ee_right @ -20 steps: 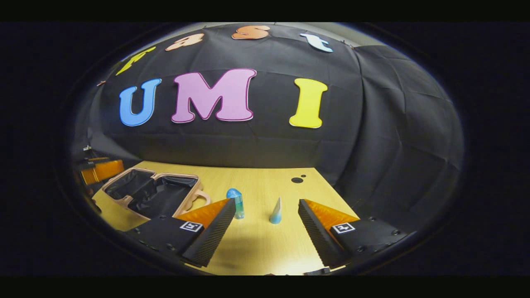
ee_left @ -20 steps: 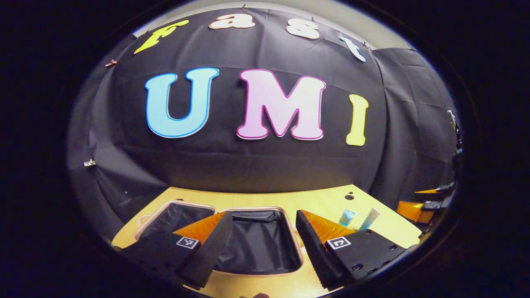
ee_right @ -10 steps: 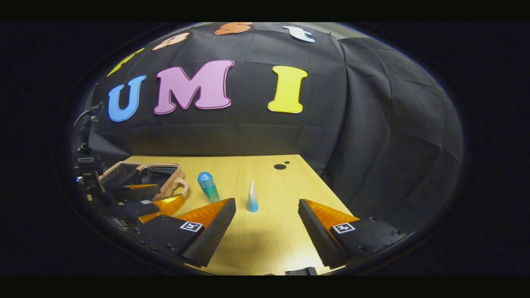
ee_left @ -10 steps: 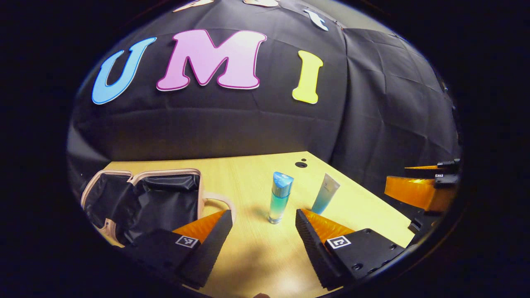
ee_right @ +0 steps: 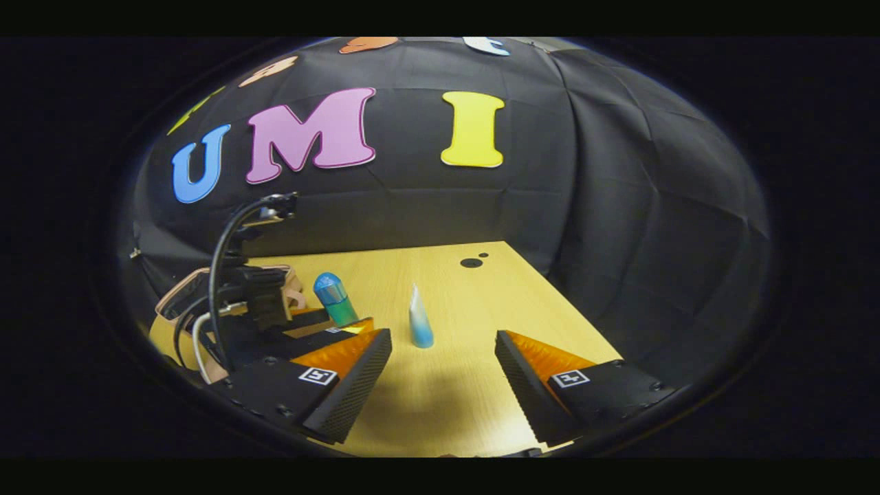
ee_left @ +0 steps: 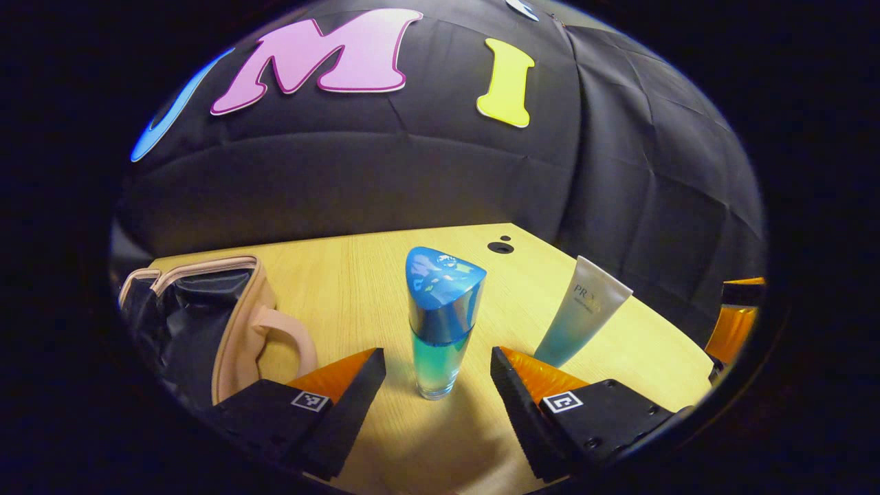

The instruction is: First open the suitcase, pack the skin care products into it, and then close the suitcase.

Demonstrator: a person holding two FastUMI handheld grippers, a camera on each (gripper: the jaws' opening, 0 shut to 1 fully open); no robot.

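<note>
Two skin care items stand unpacked on the surface point(ee_left: 357, 275): a blue-capped bottle point(ee_left: 440, 323) between the left gripper's point(ee_left: 437, 375) released jaws, untouched, and a tube point(ee_left: 581, 320) beside. Suitcase point(ee_left: 199, 316) already open, nearby. Right gripper point(ee_right: 443, 357) released, empty. Packing and closing remain.

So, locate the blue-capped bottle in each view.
Left gripper view: bottle at centre, upright between the open jaws.
Right gripper view: left of centre, upright, beside the left gripper.
Shared landmark: the tube standing to its right in both.
</note>
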